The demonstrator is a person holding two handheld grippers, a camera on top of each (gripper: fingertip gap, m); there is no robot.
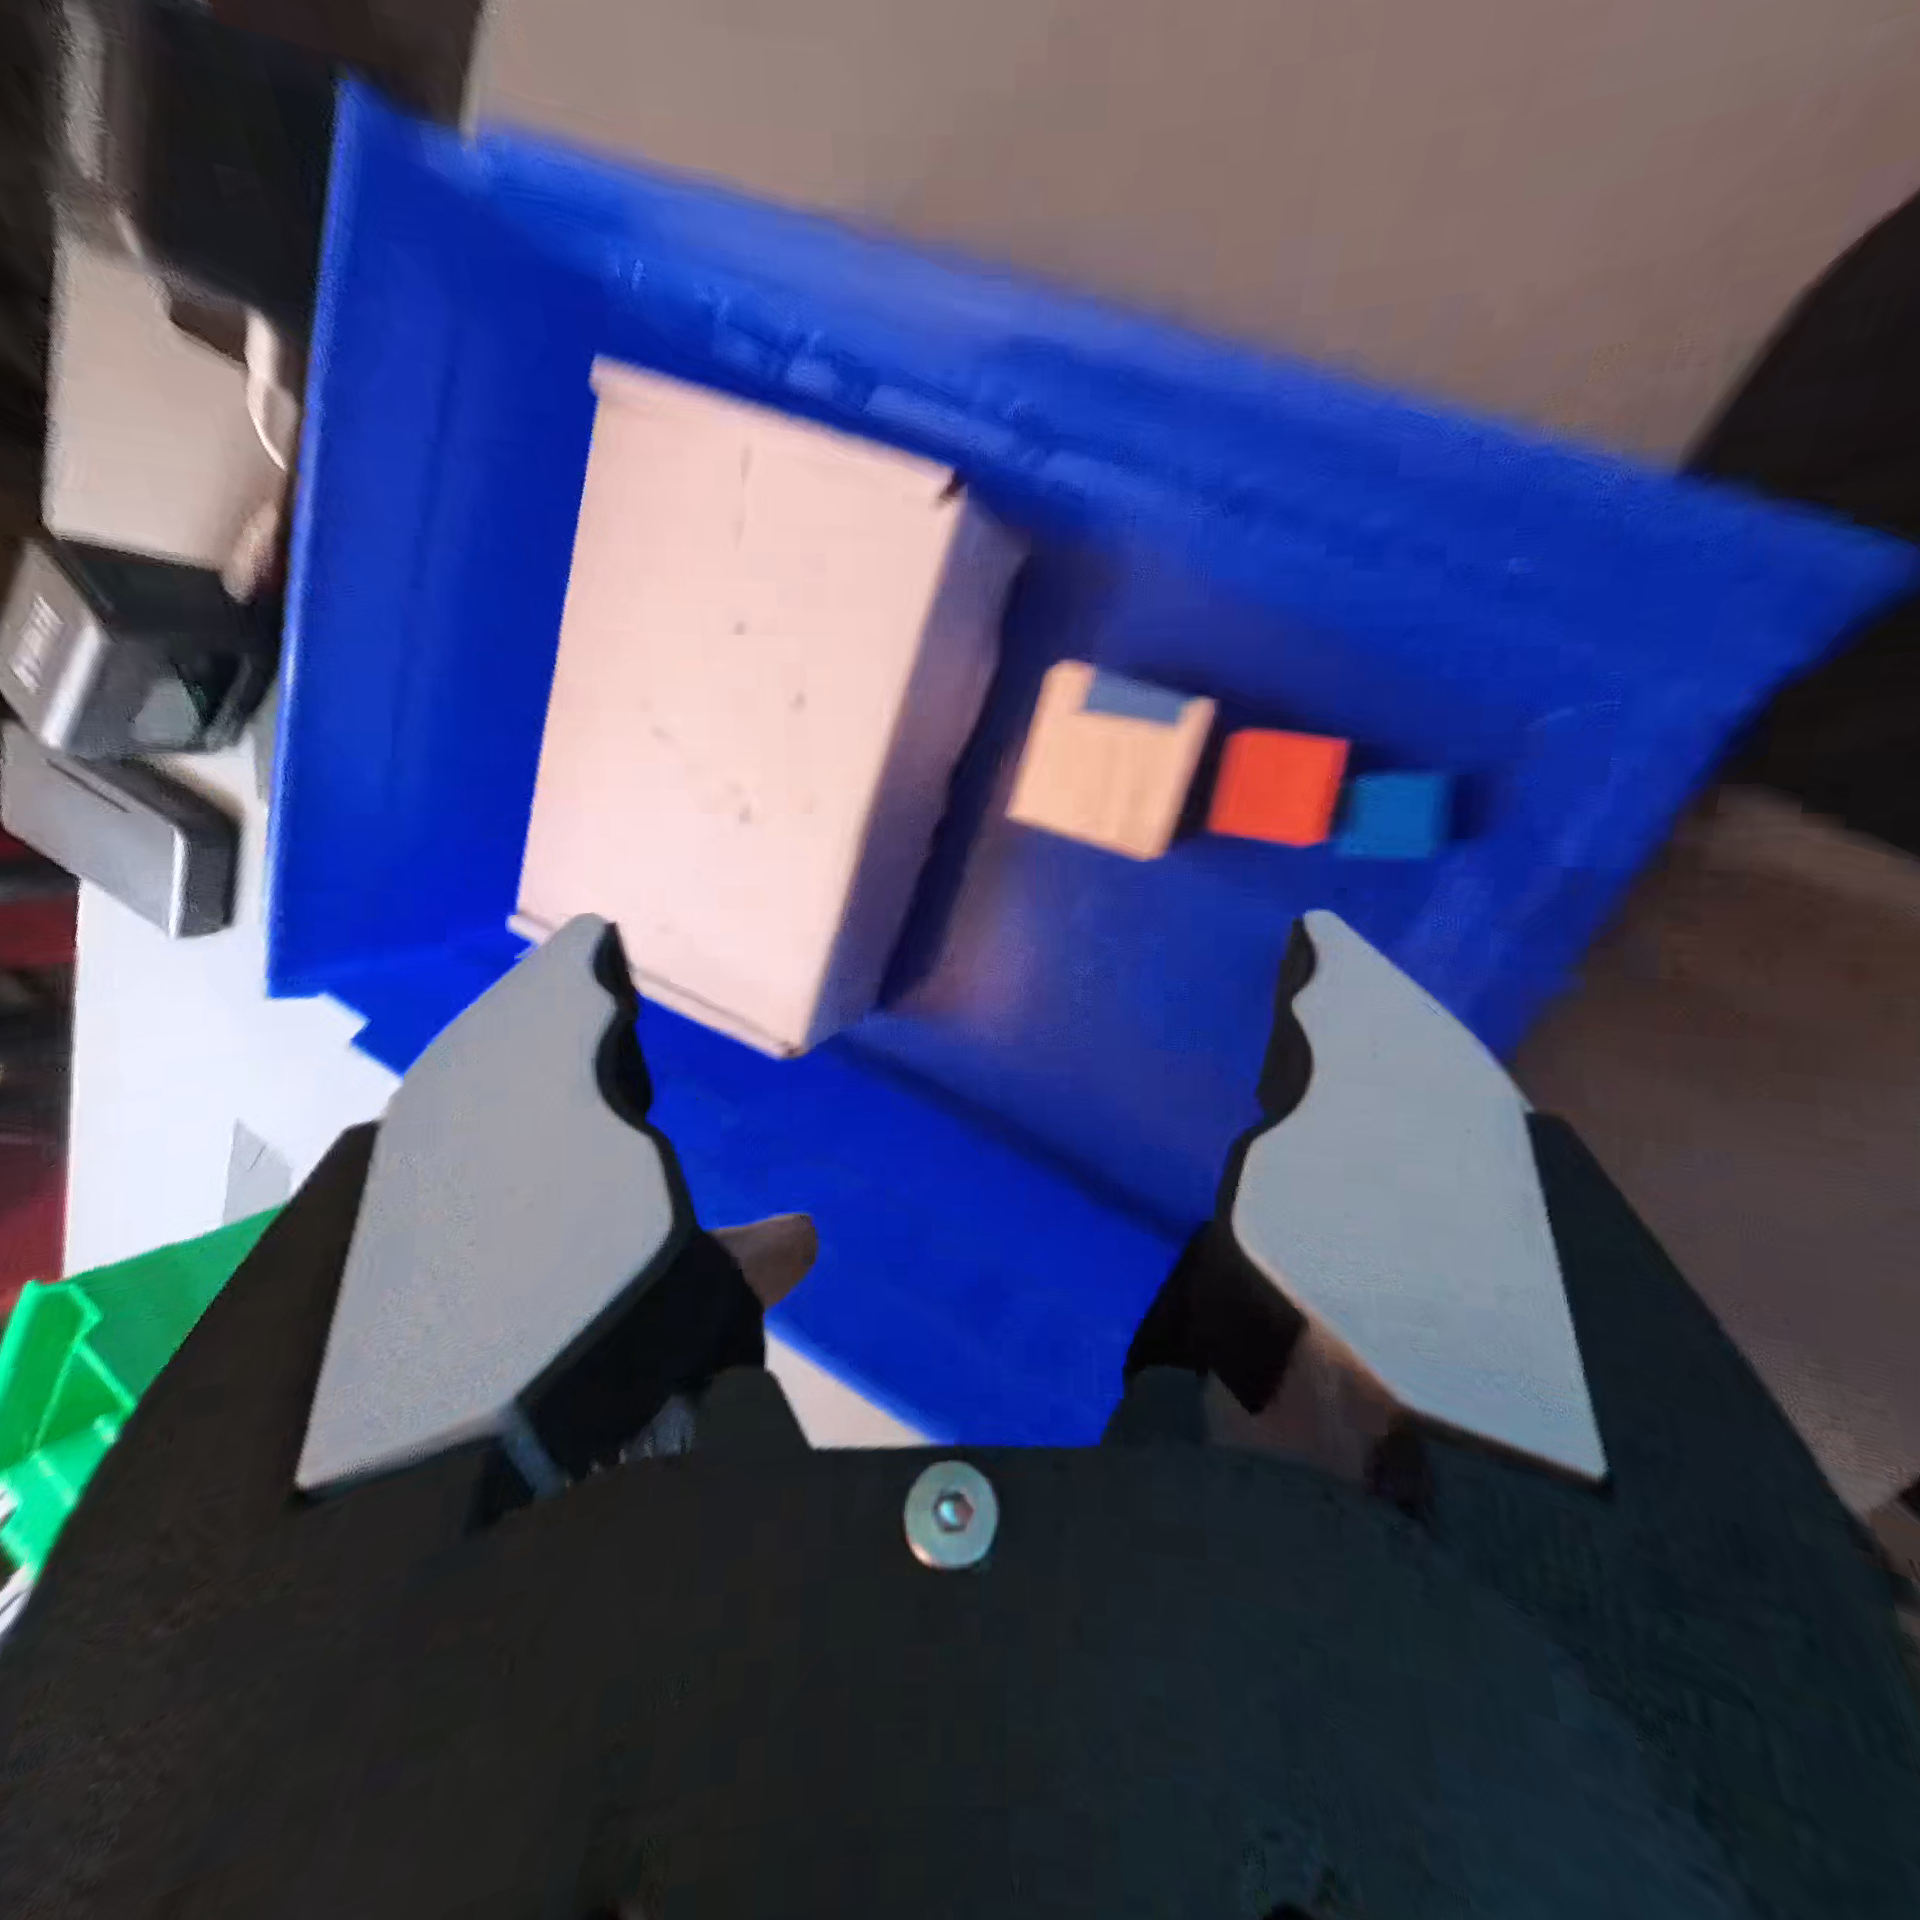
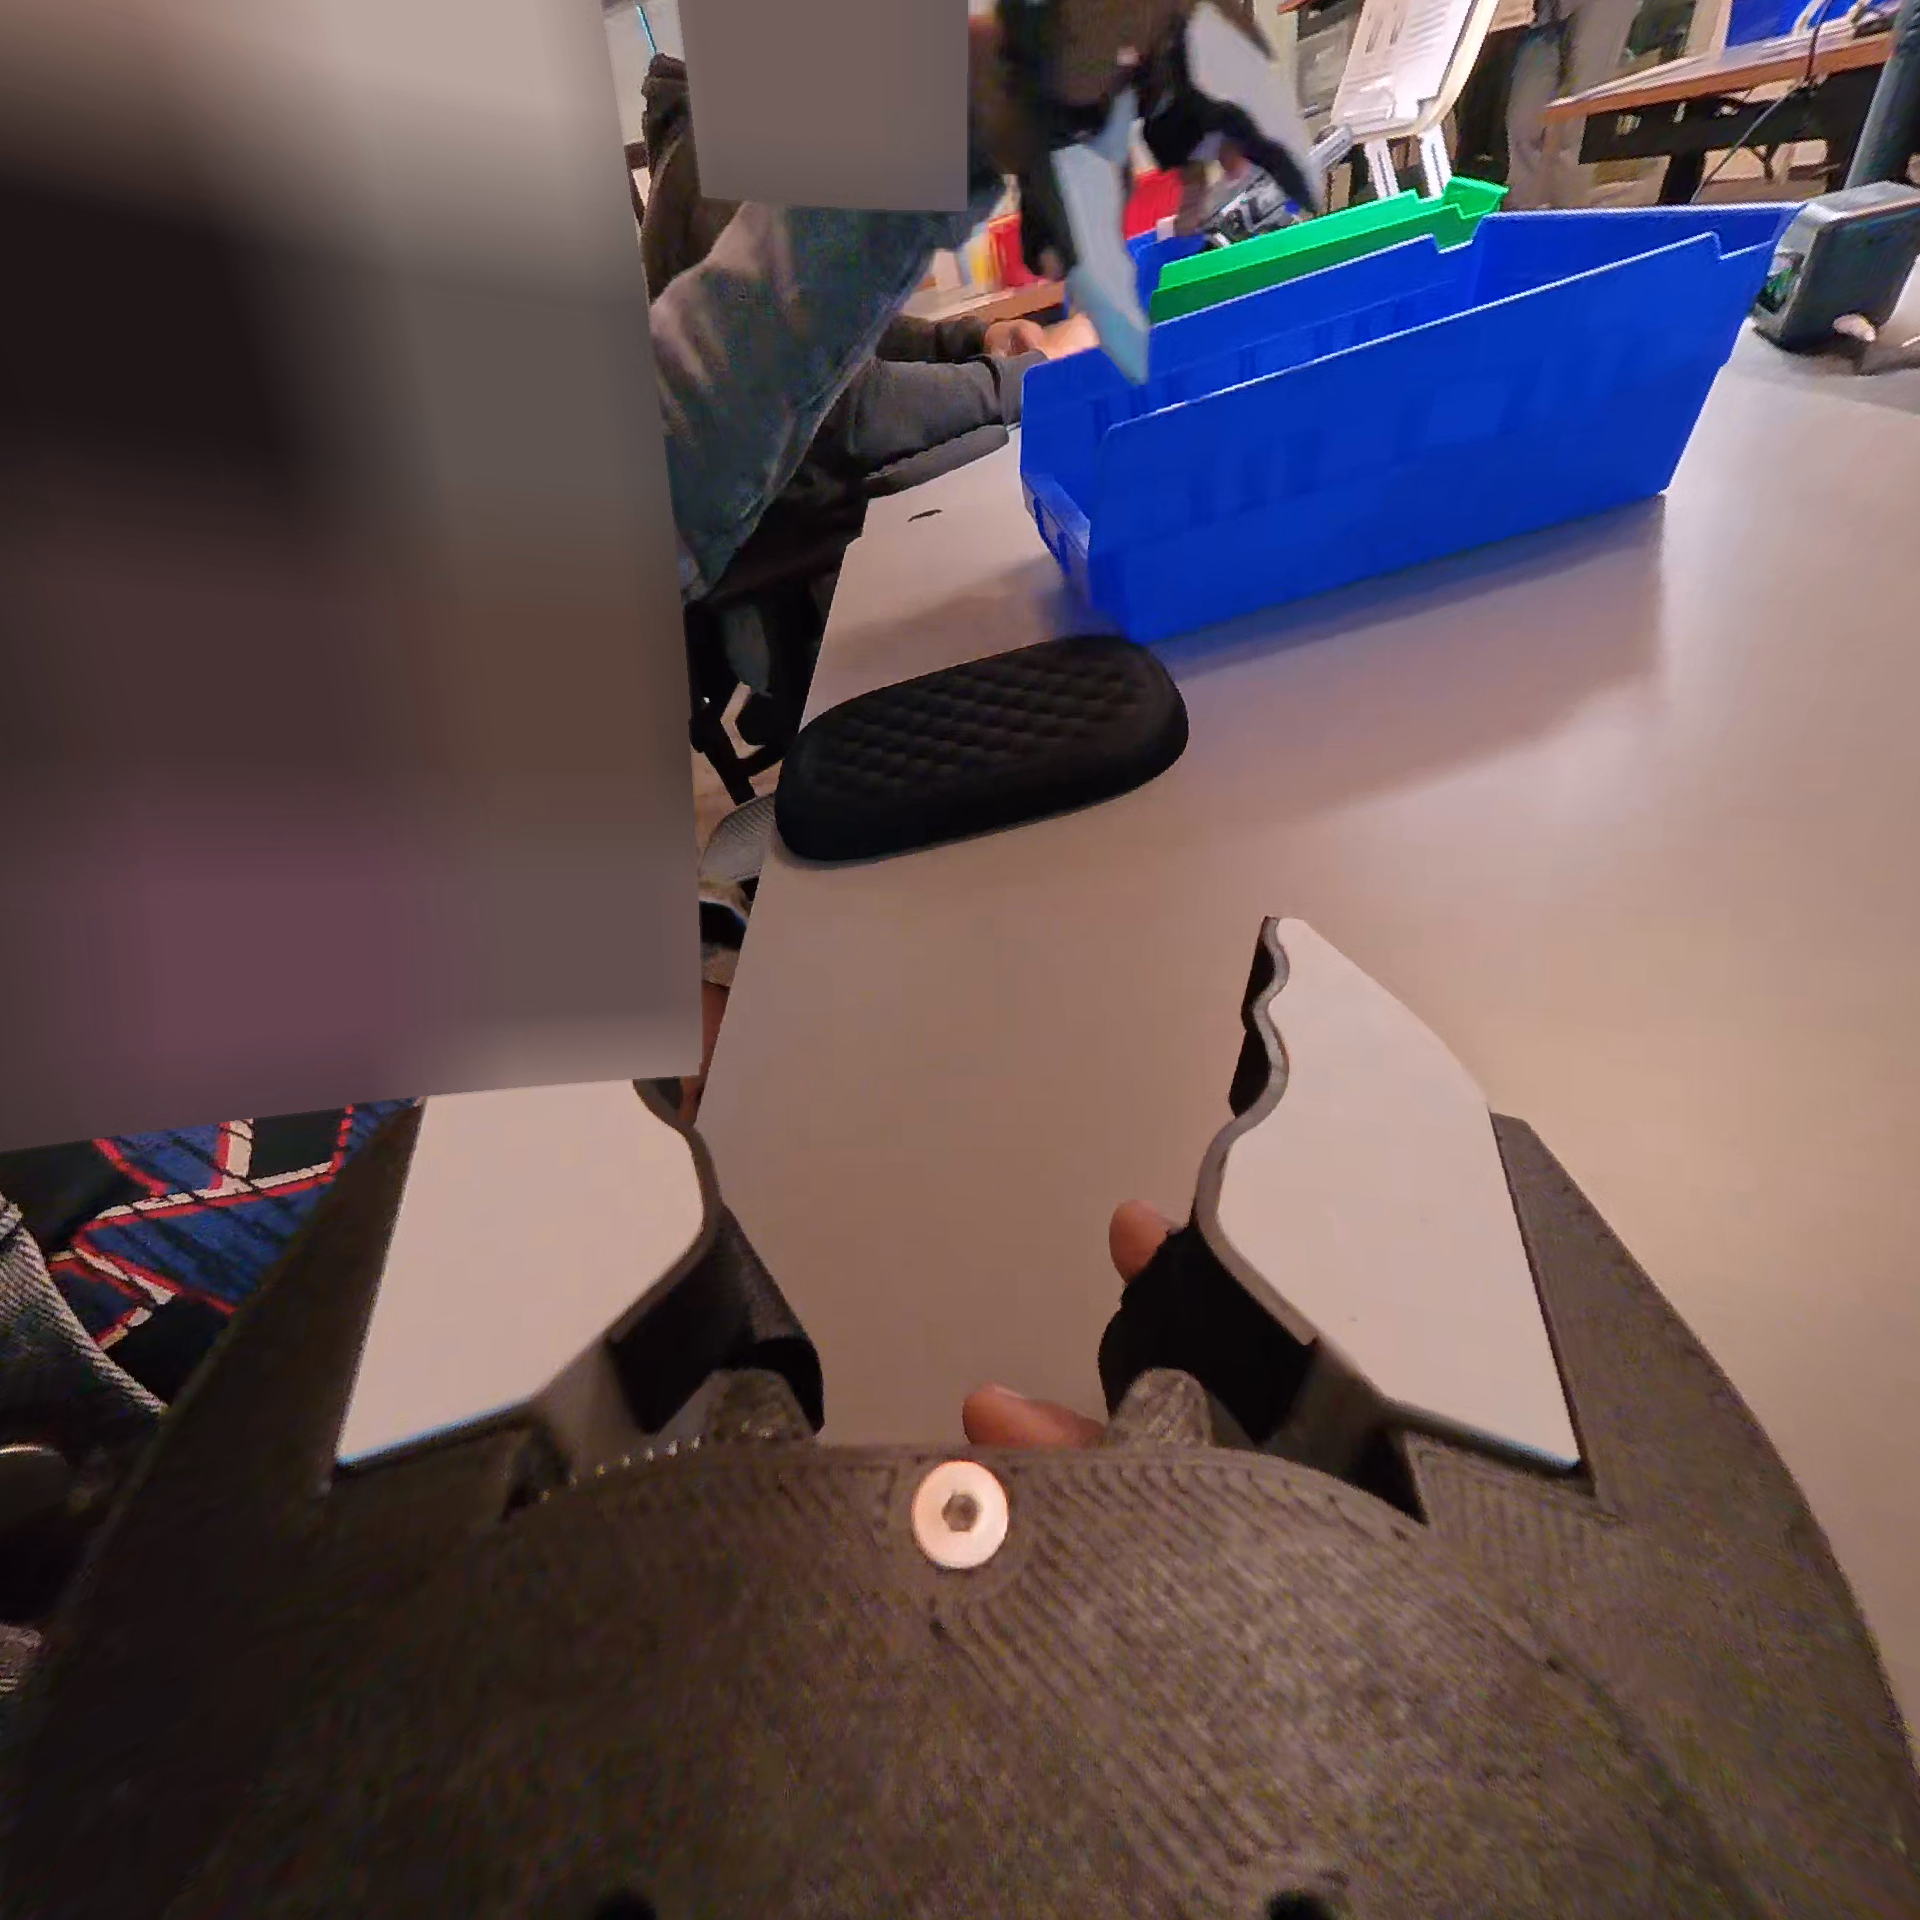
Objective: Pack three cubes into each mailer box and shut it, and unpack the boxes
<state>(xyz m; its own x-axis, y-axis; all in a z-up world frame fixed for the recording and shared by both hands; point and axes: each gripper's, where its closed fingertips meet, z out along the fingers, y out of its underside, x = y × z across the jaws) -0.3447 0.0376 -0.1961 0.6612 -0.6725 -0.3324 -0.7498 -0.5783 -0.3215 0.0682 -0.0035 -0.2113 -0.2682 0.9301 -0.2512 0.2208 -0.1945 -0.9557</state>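
Note:
In the left wrist view a shut cardboard mailer box lies in a blue bin. To its right, in a row, sit a wooden cube, an orange cube and a blue cube. My left gripper is open and empty above the bin, on the near side of the box. It also shows far off in the right wrist view over the blue bin. My right gripper is open and empty low over the grey table; a blurred patch hides its left fingertip.
A green bin stands behind the blue one and also shows in the left wrist view. A black padded rest lies at the table's edge. Dark grey devices sit left of the bin. A person sits beyond the table. Some 45 centimetres of space lies between my two pairs of fingers. The right gripper is farther from the wooden cube, some 40 centimetres, than the left, some 8 centimetres.

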